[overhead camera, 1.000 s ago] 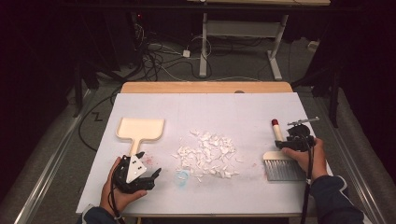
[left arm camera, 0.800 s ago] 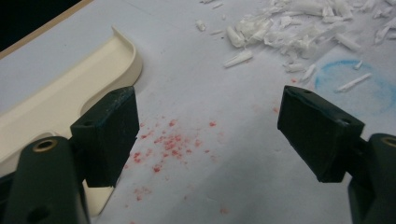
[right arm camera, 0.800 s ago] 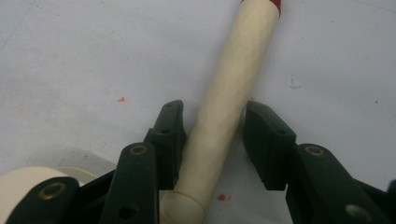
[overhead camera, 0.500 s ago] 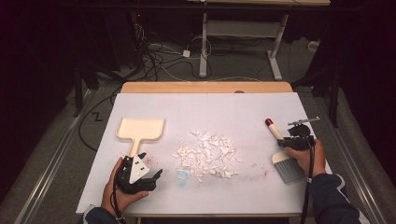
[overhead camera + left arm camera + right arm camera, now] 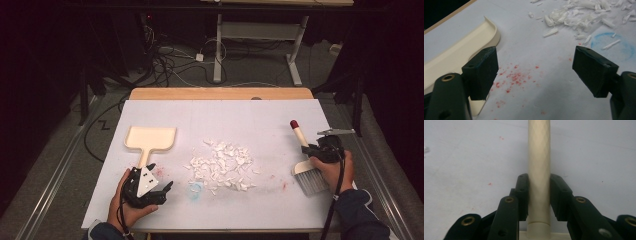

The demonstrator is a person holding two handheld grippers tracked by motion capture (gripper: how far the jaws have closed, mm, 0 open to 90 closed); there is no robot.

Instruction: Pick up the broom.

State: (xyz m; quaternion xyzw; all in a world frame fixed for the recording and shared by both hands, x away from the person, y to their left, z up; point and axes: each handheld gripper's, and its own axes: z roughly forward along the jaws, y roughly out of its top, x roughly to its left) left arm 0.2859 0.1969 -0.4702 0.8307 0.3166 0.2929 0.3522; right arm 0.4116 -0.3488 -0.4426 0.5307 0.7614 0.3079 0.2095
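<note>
left gripper [image 5: 534, 67]: black, brass screws | right gripper [image 5: 539, 195]: black, trailing cable | sleeves [image 5: 357, 215]: dark blue

Brush handle [image 5: 539, 152]: cream plastic, matt, fine diamond texture, clamped between right gripper's [image 5: 539, 195] matt black jaws. Dustpan [image 5: 456, 53]: smooth cream plastic, slight sheen, just beside left gripper [image 5: 534, 72]. Table cover [image 5: 544, 90]: matt white, paper-like. Table edge [image 5: 220, 93]: wood.

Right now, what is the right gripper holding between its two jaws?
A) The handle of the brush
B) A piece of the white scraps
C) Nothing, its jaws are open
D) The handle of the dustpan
A: in the right gripper view the right gripper has its jaws closed on the cream handle of the brush, and in the high view its grey bristles lie by that hand while the dustpan lies across the table.
</note>
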